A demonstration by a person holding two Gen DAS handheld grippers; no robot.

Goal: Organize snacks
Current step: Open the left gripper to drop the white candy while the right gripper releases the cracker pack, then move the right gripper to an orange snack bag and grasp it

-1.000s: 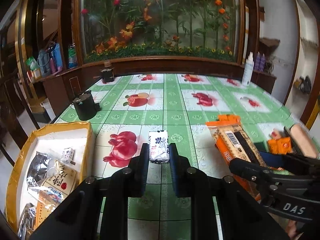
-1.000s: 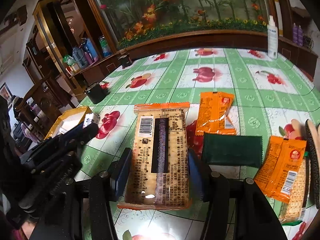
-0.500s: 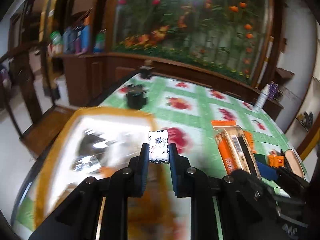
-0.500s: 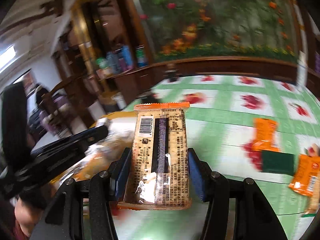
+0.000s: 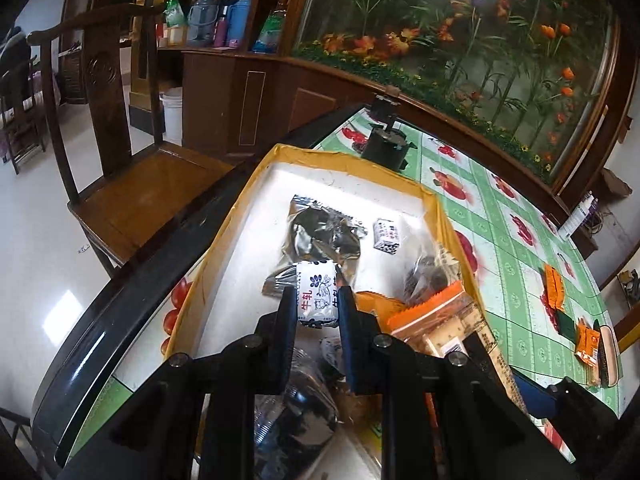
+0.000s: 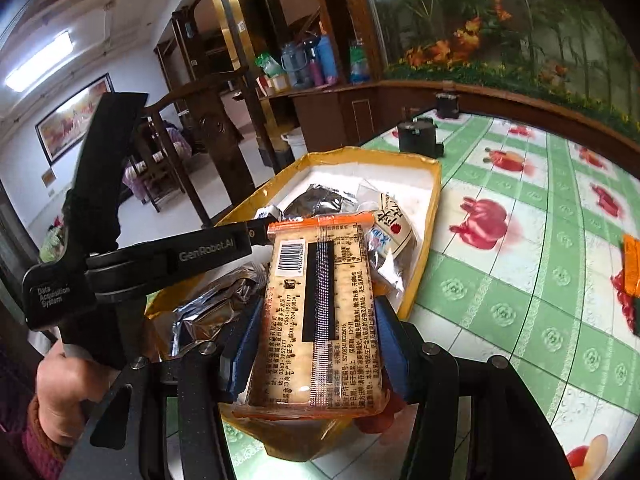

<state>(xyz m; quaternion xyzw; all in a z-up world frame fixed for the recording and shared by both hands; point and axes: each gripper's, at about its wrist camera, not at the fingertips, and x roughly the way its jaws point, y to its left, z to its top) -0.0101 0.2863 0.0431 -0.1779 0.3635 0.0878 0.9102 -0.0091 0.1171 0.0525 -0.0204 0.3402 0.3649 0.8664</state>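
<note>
cracker pack (image 6: 320, 320) hiding box (image 6: 434, 208) contents, silver packets (image 5: 288, 412) under left claw (image 5: 318, 300)

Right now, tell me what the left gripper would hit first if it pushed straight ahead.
Likely the silver foil packet lying in the yellow-rimmed box, just beyond the small white candy the left gripper is clamping. Depth is unclear, so the candy may pass over it and meet the box floor instead.

Floor (image 5: 36, 240): pale, glossy tile
Chair (image 5: 132, 184): dark wood, beside desk
Wall painting (image 6: 76, 116): framed
Ceiling light (image 6: 40, 60): lit
</note>
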